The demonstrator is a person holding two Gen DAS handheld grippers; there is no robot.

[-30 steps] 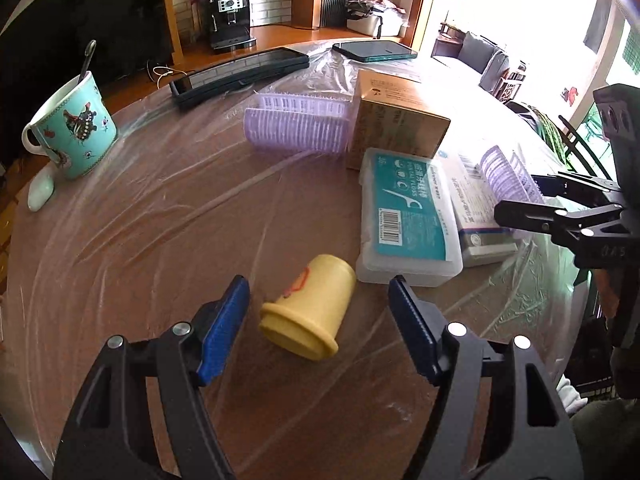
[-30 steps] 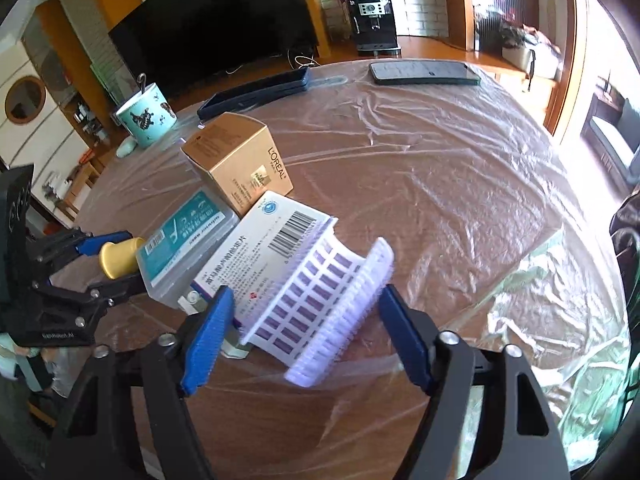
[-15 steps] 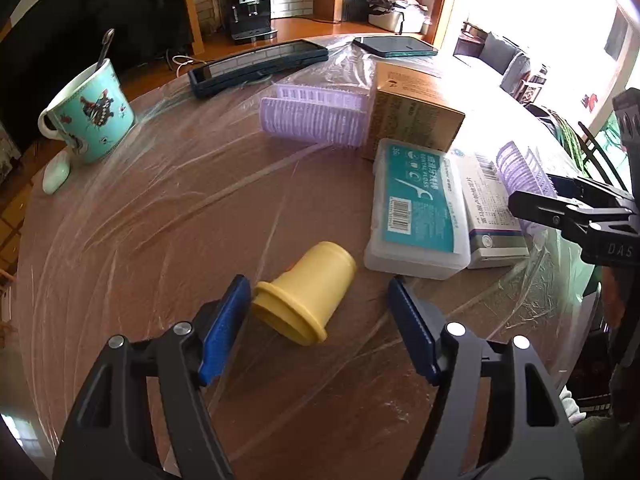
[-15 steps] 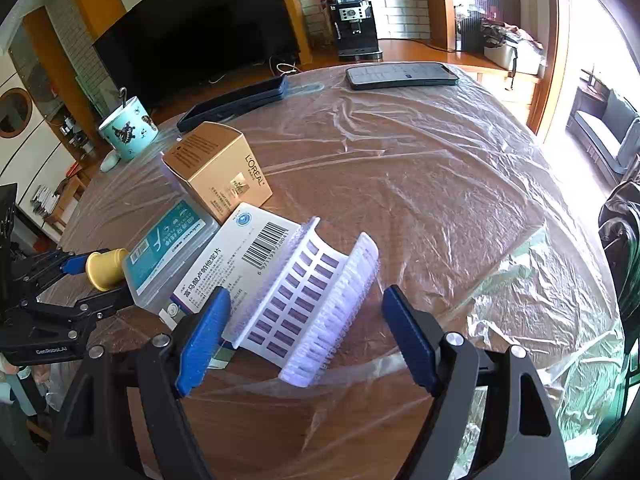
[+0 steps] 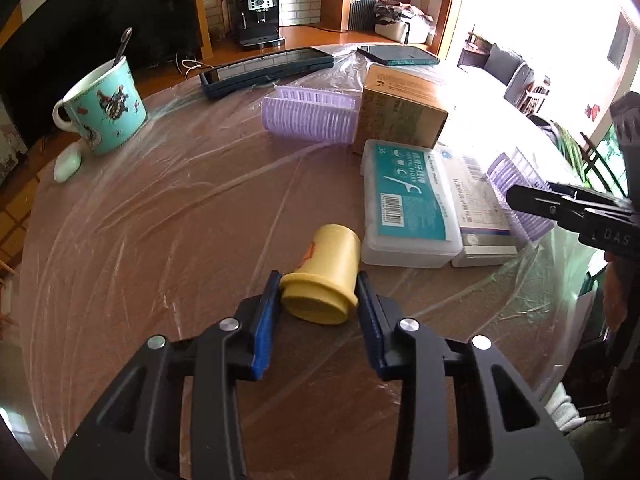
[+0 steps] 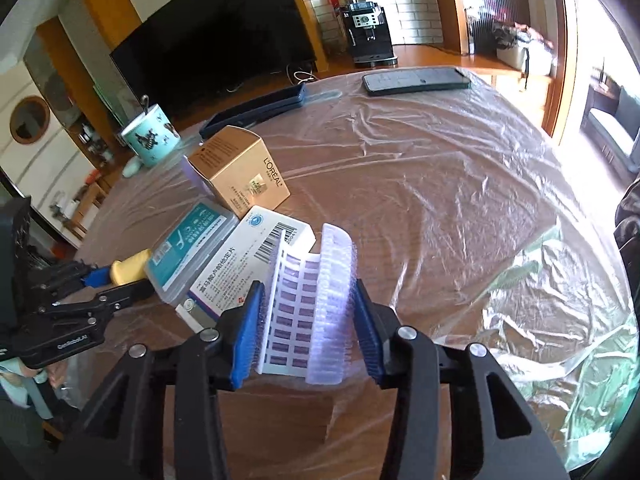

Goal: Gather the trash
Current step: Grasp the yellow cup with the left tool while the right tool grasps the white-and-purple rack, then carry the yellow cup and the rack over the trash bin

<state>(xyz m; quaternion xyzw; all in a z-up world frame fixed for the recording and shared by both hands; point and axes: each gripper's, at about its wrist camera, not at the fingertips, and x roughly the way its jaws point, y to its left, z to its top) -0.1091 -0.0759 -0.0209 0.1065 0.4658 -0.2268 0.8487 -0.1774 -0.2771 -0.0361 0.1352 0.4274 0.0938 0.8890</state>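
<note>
A yellow plastic cup point(image 5: 322, 280) lies on its side on the plastic-covered round table point(image 5: 160, 220). My left gripper point(image 5: 318, 312) is shut on the cup's wide rim end. The cup also shows in the right wrist view point(image 6: 130, 266). My right gripper point(image 6: 306, 320) is shut on a purple ridged plastic tray point(image 6: 316, 308), squeezing its two walls together. That tray shows at the right in the left wrist view point(image 5: 516, 196).
A floss box point(image 5: 408, 200), a white medicine box point(image 5: 476, 204), a gold L'Oreal box point(image 5: 400, 108) and a second purple tray point(image 5: 312, 114) lie mid-table. A teal mug point(image 5: 104, 106), two phones point(image 5: 268, 66) point(image 6: 416, 80) sit at the far edge.
Both grippers have closed: the left one onto the yellow cup, the right one onto the purple tray, folding its walls inward. Both have moved slightly forward.
</note>
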